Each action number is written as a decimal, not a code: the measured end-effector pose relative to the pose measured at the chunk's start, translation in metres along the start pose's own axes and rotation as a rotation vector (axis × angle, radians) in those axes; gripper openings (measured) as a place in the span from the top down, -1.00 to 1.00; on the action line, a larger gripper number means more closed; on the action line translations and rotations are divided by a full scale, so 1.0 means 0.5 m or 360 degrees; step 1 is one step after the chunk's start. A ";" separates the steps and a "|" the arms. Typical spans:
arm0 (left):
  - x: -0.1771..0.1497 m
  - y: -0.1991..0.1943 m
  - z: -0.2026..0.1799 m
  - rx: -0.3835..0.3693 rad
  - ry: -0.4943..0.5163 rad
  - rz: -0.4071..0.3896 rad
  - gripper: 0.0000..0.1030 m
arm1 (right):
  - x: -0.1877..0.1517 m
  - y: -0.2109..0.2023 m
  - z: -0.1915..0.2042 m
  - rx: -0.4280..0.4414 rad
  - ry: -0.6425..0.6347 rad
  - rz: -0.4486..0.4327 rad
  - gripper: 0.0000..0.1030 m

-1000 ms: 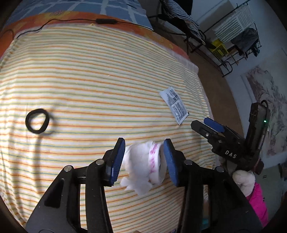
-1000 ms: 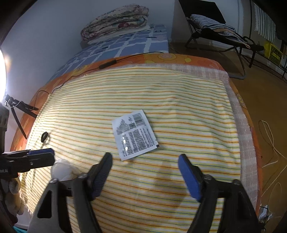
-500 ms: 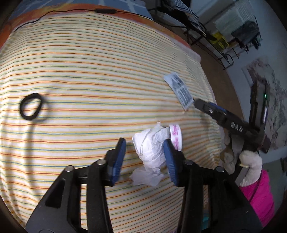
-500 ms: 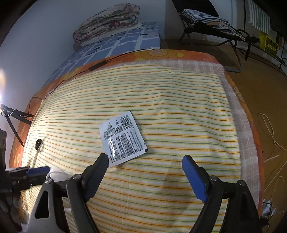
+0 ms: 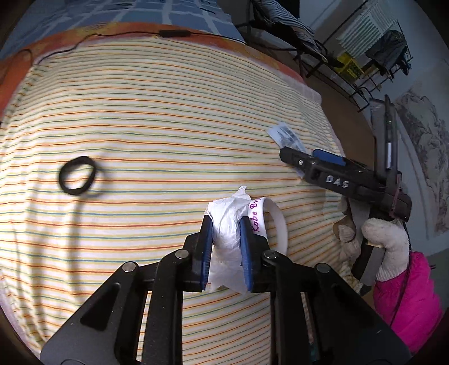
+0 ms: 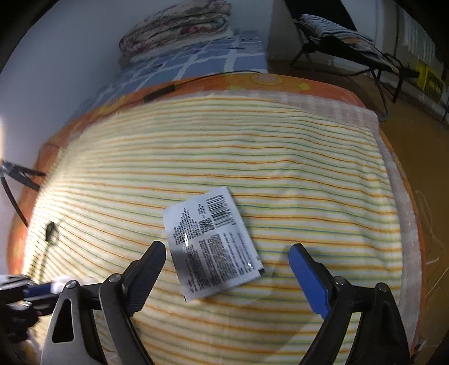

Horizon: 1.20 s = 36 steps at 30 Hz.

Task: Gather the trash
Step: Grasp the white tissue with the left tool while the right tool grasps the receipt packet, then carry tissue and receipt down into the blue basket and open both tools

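We see the left gripper (image 5: 225,247) pinching a crumpled white tissue (image 5: 226,224), soft and creased, bulging above and below the two blue pads. Just to the right of the tissue, touching it, stands a smooth white ring of tape (image 5: 270,219) with purple handwriting on its outer band; whether it is caught in the grip too we cannot tell. Both sit low over the bed's striped blanket (image 5: 154,118), a fuzzy cream cloth lined in orange, green and yellow.

The right gripper (image 6: 227,269) has its jaws spread wide, one black finger and one blue pad on either side of a flat, glossy white packet (image 6: 213,244) printed with a barcode and dense text. The packet lies flat on the blanket, slightly tilted, its lower half between the fingers; neither pad touches it. In the left wrist view we see that gripper's black body marked "DAS", gripped by a pale gloved hand (image 5: 376,235) with a pink sleeve, its tip over the packet's near edge.

A black elastic loop (image 5: 76,179) lies well apart on the left of the blanket. A thin black cable (image 5: 174,33) runs along the orange border beyond, near a blue checked sheet (image 6: 207,59) carrying a folded floral quilt (image 6: 179,19). A folding chair (image 6: 345,45) stands on the floor to the right.
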<state>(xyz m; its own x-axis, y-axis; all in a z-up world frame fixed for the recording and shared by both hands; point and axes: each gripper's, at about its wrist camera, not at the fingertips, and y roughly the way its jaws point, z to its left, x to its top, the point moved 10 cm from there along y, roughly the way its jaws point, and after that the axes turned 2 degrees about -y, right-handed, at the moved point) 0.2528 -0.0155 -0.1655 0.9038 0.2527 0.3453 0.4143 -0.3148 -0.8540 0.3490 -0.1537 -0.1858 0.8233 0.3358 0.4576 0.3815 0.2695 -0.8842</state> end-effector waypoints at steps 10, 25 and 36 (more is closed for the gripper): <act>-0.014 -0.062 0.052 0.0254 0.0084 -0.0121 0.68 | -0.017 -0.032 0.023 -0.0005 -0.0098 -0.0007 -0.22; -0.178 -0.135 0.146 0.0489 0.0120 -0.0036 0.69 | -0.077 -0.219 0.059 0.0093 -0.0110 -0.0175 -0.22; -0.281 -0.245 0.128 0.0335 -0.0020 -0.0126 0.69 | -0.211 -0.324 0.165 0.0246 -0.0215 -0.0202 -0.22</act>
<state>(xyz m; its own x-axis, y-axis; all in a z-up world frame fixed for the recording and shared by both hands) 0.0681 0.0459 -0.1344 0.8675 0.2806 0.4107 0.4511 -0.0960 -0.8873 0.1658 -0.1585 -0.0833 0.7054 0.4051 0.5816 0.4010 0.4486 -0.7987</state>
